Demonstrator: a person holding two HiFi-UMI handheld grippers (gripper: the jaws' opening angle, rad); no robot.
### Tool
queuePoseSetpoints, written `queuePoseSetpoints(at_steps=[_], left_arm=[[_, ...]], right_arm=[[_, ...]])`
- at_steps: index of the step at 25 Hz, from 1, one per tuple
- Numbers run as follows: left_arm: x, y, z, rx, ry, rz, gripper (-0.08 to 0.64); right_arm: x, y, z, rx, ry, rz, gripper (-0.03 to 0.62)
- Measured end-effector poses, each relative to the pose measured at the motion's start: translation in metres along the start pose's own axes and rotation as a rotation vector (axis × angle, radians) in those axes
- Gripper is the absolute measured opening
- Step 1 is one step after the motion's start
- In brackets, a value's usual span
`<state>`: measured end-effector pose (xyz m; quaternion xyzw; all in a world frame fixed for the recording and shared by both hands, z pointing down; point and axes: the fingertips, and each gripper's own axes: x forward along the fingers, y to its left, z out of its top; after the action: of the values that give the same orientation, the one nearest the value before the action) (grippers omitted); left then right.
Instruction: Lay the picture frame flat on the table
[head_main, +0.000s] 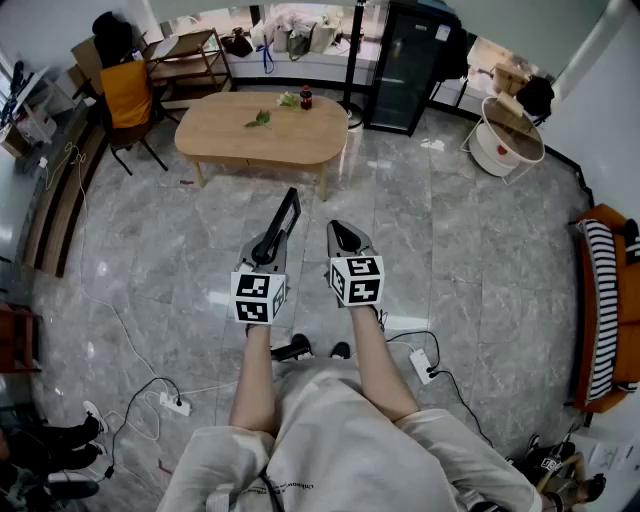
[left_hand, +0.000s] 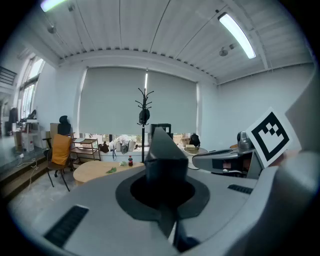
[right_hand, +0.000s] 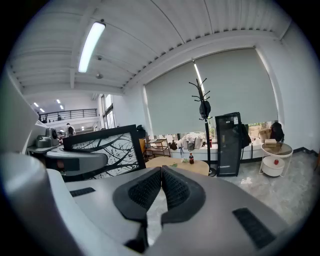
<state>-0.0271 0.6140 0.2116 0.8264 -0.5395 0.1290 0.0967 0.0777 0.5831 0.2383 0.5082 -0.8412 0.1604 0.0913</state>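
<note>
I stand on the floor some way from the oval wooden table (head_main: 262, 128), which holds a small bottle (head_main: 306, 97) and green leaves (head_main: 259, 119). My left gripper (head_main: 268, 250) is shut on a black picture frame (head_main: 286, 215), held upright and edge-on in the head view. In the left gripper view the frame's dark edge (left_hand: 162, 150) fills the gap of the left gripper (left_hand: 165, 186). The right gripper view shows the frame's branch print (right_hand: 102, 150) to the left. My right gripper (head_main: 345, 236) (right_hand: 161, 172) is shut with nothing in it. The table (right_hand: 200, 167) lies ahead.
An orange chair (head_main: 128, 95) stands left of the table. A coat rack (head_main: 355, 60) and a black cabinet (head_main: 405, 65) stand behind it. A round white side table (head_main: 510, 140) is at the right, an orange sofa (head_main: 605, 300) further right. Cables (head_main: 150, 395) trail near my feet.
</note>
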Motion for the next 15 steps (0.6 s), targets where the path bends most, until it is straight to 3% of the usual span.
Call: queuePoseSetpoints(at_steps=[9, 15], left_arm=[[-0.003, -0.024, -0.001, 0.005, 0.031, 0.025, 0.028], [-0.007, -0.036, -0.004, -0.017, 0.02, 0.07, 0.028]], right_arm=[[-0.027, -0.016, -0.011, 0.019, 0.015, 0.021, 0.035], [-0.052, -0.048, -0.018, 0.064, -0.036, 0.042, 0.035]])
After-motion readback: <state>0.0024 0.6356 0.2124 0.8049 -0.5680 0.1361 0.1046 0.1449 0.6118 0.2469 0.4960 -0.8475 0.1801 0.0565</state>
